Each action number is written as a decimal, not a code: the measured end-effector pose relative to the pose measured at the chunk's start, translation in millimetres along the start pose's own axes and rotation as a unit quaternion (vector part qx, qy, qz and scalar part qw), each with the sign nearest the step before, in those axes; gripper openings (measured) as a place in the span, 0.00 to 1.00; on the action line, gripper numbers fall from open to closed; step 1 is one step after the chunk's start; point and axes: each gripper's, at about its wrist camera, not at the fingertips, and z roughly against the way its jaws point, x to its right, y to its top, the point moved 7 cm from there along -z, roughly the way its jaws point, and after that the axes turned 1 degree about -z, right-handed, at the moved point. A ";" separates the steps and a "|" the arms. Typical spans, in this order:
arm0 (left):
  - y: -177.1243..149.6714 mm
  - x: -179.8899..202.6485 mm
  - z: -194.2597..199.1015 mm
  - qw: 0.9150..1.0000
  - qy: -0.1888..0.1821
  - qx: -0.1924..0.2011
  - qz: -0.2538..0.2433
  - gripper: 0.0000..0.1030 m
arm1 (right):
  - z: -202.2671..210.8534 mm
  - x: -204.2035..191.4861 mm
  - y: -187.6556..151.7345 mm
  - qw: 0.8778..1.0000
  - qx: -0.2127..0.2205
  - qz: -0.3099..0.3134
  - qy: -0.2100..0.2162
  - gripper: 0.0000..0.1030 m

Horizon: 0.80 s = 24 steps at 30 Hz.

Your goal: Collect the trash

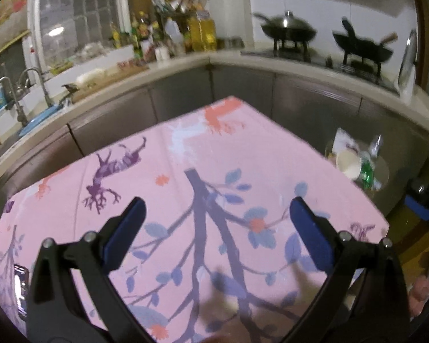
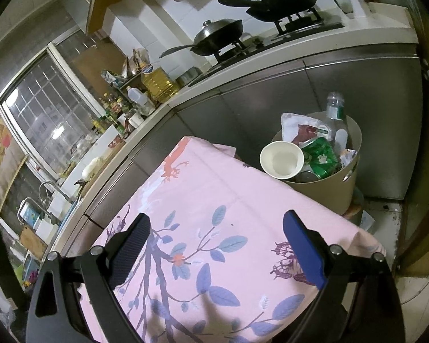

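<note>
Dim indoor light, motion blur, fisheye-warped edges.

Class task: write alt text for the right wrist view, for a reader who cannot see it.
The open right gripper hovers empty over a pink floral tablecloth. Beyond the table's far corner, a beige bin holds a paper cup, green can and plastic bottle.

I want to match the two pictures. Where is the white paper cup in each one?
Left wrist view: the paper cup is at the right edge, tipped in the bin.
Right wrist view: the paper cup is right of centre, at the bin's near rim.
Shared landmark: green can.
</note>
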 end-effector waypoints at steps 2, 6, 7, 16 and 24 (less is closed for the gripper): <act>2.3 -2.7 2.8 1.000 -0.008 0.012 0.011 0.94 | 0.3 -0.3 -0.2 1.000 0.000 0.000 0.000 0.88; 2.9 -8.1 1.4 0.999 -0.009 0.015 0.028 0.94 | -0.1 -0.4 -0.2 1.000 -0.001 -0.001 0.000 0.88; 3.2 -9.1 1.1 0.999 -0.007 0.014 0.030 0.94 | -0.3 -0.6 -0.2 1.000 -0.002 -0.002 0.000 0.88; 4.3 -11.2 -0.3 0.999 0.031 0.001 0.011 0.94 | 0.1 -2.4 -2.7 1.000 -0.006 -0.001 0.001 0.88; -0.9 -6.0 -4.0 0.999 0.037 -0.015 -0.008 0.94 | 3.8 -3.7 -5.7 1.000 -0.004 0.000 0.003 0.88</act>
